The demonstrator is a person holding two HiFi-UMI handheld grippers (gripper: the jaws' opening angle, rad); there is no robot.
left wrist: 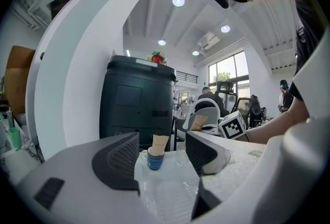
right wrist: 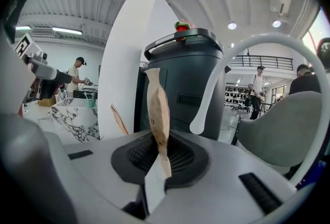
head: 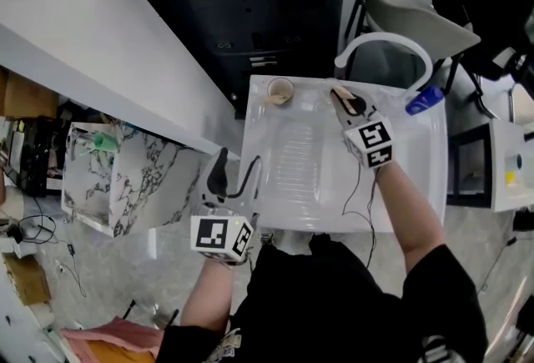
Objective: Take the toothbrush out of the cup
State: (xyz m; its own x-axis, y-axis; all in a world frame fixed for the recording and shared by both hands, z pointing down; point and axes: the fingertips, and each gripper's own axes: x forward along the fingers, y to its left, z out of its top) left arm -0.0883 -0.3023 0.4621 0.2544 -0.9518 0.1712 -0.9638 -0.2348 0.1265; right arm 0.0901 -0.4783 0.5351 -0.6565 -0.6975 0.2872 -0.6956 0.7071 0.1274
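Our right tongs (right wrist: pixel 160 158) are clamped on the toothbrush (right wrist: pixel 157 109), which sits in a brown paper sleeve and stands almost upright between the dark ribbed pads, its lower end poking out below them. From the head view we see it held off to the right of the cup (head: pixel 279 92), fully out of it and apart from its rim, with a strip of bare white tray (head: pixel 417 178) between the two. Our left tongs (head: pixel 235 173) hang with jaws apart and nothing between the pads, nearer to us than the cup and just beyond the tray's left front edge; through that gap we look straight along the ribbed middle of the tray to the cup. The cup is blue, stands upright close to the tray's far edge, and has a second paper sleeve (left wrist: pixel 160 142) leaning out of it. Directly behind the cup rises a dark cabinet (head: pixel 250 11), so there is little room past the far edge. Left of the cup a white counter slab (head: pixel 83 27) runs diagonally, ending near the tray's left side. Right of the cup, past the held toothbrush, a chair with a curved white arm (head: pixel 384 40) crowds the far right corner. Toward us from the cup the tray lies open.
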